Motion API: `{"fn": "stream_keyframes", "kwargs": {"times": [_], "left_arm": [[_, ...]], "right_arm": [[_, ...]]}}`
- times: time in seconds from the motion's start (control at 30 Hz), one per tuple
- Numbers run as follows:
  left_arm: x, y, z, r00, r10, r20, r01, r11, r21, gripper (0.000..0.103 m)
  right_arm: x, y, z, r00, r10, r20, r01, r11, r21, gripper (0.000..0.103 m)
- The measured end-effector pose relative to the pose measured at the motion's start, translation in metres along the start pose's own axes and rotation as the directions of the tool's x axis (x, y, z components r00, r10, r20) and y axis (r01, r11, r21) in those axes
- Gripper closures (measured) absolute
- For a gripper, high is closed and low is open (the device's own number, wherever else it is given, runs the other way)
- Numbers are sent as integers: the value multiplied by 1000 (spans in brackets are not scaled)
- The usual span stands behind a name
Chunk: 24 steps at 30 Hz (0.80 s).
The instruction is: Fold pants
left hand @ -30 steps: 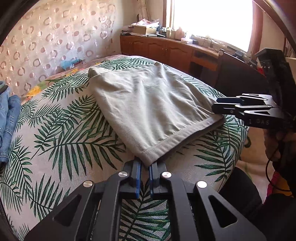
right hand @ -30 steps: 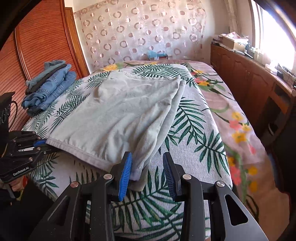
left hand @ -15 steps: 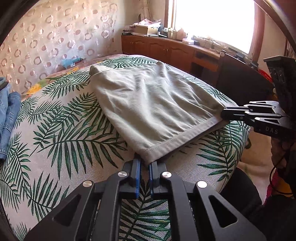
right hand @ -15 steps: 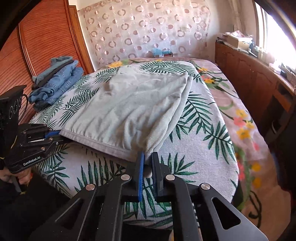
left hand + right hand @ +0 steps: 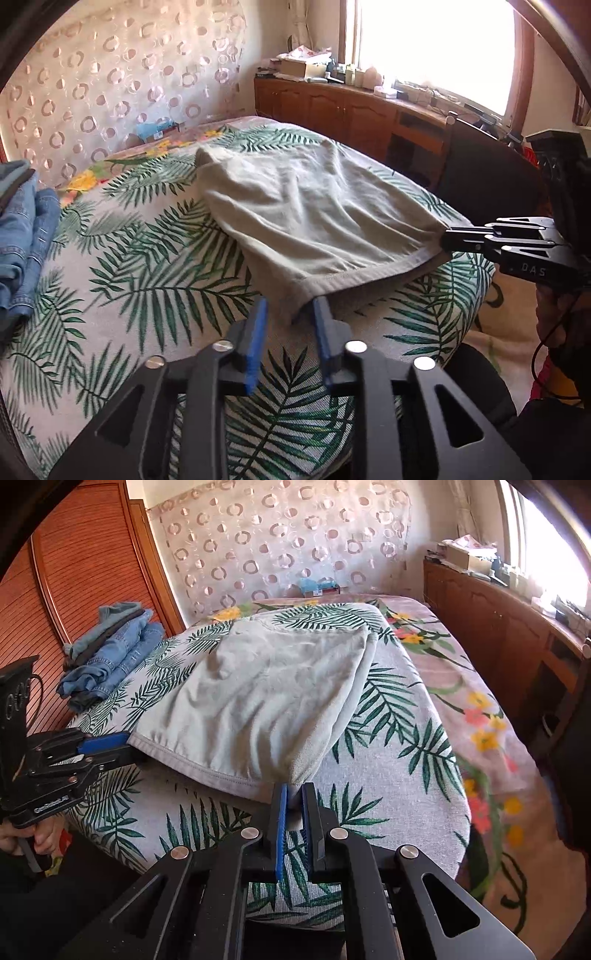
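The palm-leaf bedspread (image 5: 155, 280) covers the bed, and on it, toward the near edge, lie the pale grey pants (image 5: 306, 214), folded once, with a stack of folded jeans (image 5: 110, 653) well apart at the bedspread's far left side. The right gripper (image 5: 294, 801) is clenched on the pants' near hem corner. The left gripper (image 5: 288, 325) has just been opening; its jaws stand parted, the other hem corner lying loose between them. To fold cleanly, that corner likely needs re-pinching squarely before both corners lift together, level and taut.
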<state>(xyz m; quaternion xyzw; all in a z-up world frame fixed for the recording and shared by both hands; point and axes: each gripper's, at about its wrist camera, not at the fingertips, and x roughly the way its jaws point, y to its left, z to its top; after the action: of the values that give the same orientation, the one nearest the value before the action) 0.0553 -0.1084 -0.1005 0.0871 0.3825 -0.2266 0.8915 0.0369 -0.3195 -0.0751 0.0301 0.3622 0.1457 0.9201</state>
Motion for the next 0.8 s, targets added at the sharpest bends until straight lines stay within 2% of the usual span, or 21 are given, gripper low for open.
{"fn": "stream_keyframes", "kwargs": {"times": [0.07, 0.13, 0.23, 0.4, 0.5, 0.57, 0.63, 0.8], "left_arm": [[-6, 0, 2, 1000, -1, 14, 1, 1000, 0, 53], [-10, 2, 3, 1000, -2, 24, 3, 1000, -6, 47], [-13, 4, 6, 999, 4, 41, -4, 1000, -18, 20], [-15, 12, 12, 998, 19, 58, -17, 999, -38, 19], [-14, 15, 16, 998, 23, 60, -20, 999, -45, 19], [-11, 18, 21, 998, 24, 59, -22, 999, -39, 19], [-6, 19, 25, 998, 28, 61, -26, 999, -36, 19], [15, 25, 32, 999, 38, 33, -37, 998, -42, 19]], "right_arm": [[-2, 1, 0, 1000, -2, 7, 2, 1000, 0, 96], [-4, 3, 1, 1000, -6, 14, 6, 1000, -3, 96], [-7, 4, 0, 1000, -10, 19, 10, 1000, -7, 96], [-11, 6, 1, 999, -21, 36, 21, 1000, -8, 93], [-14, 7, 2, 998, -31, 47, 31, 999, -9, 87], [-14, 8, 3, 998, -38, 53, 38, 999, -7, 74], [-13, 8, 4, 998, -37, 59, 37, 999, -4, 69], [-2, 9, 6, 997, -46, 55, 47, 999, -5, 68]]}}
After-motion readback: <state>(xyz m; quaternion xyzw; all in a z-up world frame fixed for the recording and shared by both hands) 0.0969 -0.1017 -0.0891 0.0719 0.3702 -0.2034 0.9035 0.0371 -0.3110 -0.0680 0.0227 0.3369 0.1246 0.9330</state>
